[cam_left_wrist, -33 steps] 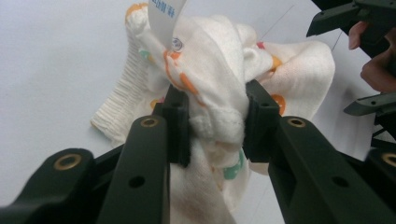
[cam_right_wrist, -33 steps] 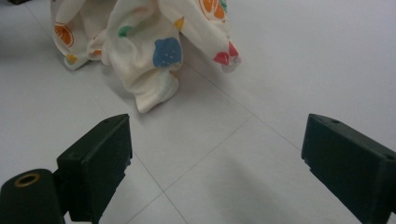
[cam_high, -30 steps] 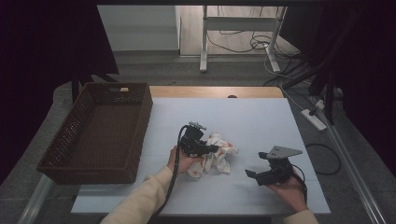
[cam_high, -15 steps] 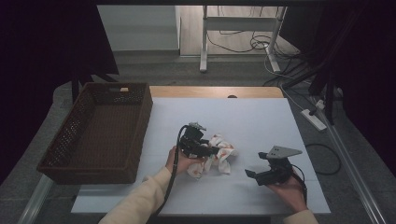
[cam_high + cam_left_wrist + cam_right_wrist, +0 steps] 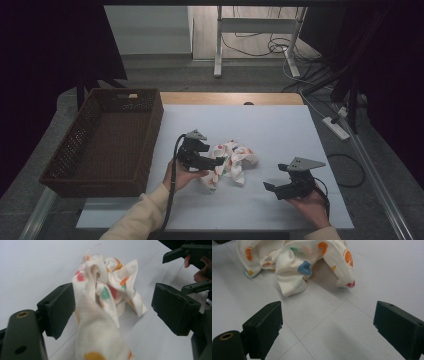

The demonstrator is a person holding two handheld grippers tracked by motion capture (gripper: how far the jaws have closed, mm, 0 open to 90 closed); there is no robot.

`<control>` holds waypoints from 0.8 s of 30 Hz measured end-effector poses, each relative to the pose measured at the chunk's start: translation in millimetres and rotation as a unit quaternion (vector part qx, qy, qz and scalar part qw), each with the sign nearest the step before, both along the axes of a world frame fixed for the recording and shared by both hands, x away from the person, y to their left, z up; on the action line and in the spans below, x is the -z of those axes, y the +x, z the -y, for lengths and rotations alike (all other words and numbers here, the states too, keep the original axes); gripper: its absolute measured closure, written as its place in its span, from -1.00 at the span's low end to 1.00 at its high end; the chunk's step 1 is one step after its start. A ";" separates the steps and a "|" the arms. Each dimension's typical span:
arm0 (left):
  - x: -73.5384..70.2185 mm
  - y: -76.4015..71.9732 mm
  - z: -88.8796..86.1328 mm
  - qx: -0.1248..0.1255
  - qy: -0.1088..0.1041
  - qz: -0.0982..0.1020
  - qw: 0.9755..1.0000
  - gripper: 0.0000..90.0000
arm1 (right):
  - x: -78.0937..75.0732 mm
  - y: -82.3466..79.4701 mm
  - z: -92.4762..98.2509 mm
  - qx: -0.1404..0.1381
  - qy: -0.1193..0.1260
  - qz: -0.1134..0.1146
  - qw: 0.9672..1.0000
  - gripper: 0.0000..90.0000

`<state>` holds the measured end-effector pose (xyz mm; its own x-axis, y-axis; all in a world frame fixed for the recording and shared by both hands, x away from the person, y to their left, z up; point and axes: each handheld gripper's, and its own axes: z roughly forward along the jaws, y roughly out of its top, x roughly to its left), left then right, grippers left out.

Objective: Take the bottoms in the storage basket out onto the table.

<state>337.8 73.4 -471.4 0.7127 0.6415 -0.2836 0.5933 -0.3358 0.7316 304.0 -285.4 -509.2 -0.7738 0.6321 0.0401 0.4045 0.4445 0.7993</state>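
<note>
Closest to the person, the right gripper (image 5: 272, 189) sits low over the near part of the white table (image 5: 280, 125), held in the right hand (image 5: 311, 206). Its jaws are spread wide with only bare tabletop between them, and in the right gripper view the crumpled cloth (image 5: 297, 262) lies a little way beyond the pads, not touching them.

A bit further in, the left hand (image 5: 182, 174) holds the left gripper (image 5: 216, 162) just beside the cloth (image 5: 231, 161). Its jaws have just been opening and now stand well apart. In the left gripper view a fold of the cloth (image 5: 105, 302) rises between the two black pads; it lies against or very near the left pad, while the right pad stands clear of it, so the fabric is no longer pinched. The cloth is white with orange, red, green and blue spots, bunched in a loose heap near the middle of the table, between the two grippers and closer to the left one.

To the left, a dark brown wicker basket (image 5: 150, 130) stands along the table's edge, well apart from the cloth.

Beyond the far edge of the table, cables (image 5: 265, 47) trail across the floor around a pale metal stand (image 5: 218, 45).
</note>
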 end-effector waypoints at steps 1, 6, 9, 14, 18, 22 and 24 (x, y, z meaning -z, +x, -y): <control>-0.5 -2.7 -4.3 -0.003 -0.001 0.000 1.000 -0.57 | 0.1 -0.6 0.1 0.000 0.000 0.000 1.000 -0.80; -2.1 -13.2 -17.5 -0.004 -0.003 0.002 1.000 -0.56 | -1.3 -3.2 1.8 0.001 0.003 0.003 1.000 -0.80; -2.4 -19.6 -27.3 -0.005 -0.016 0.001 1.000 -0.57 | -1.1 -3.3 1.4 0.002 0.005 0.004 1.000 -0.80; -0.3 -28.1 -39.8 -0.013 -0.022 0.006 1.000 -0.55 | -1.4 -2.9 1.0 0.002 0.005 0.005 1.000 -0.80; 1.6 -32.7 -46.2 -0.015 -0.016 0.007 1.000 -0.56 | -1.9 -3.0 0.4 0.001 0.003 0.005 1.000 -0.80; 2.0 -36.6 -50.8 -0.016 -0.013 0.009 1.000 -0.56 | -2.5 -2.5 0.4 -0.001 0.003 0.007 1.000 -0.80; 1.1 -37.6 -52.6 -0.017 -0.010 0.011 1.000 -0.57 | -2.6 -1.7 0.5 0.000 0.005 0.007 1.000 -0.80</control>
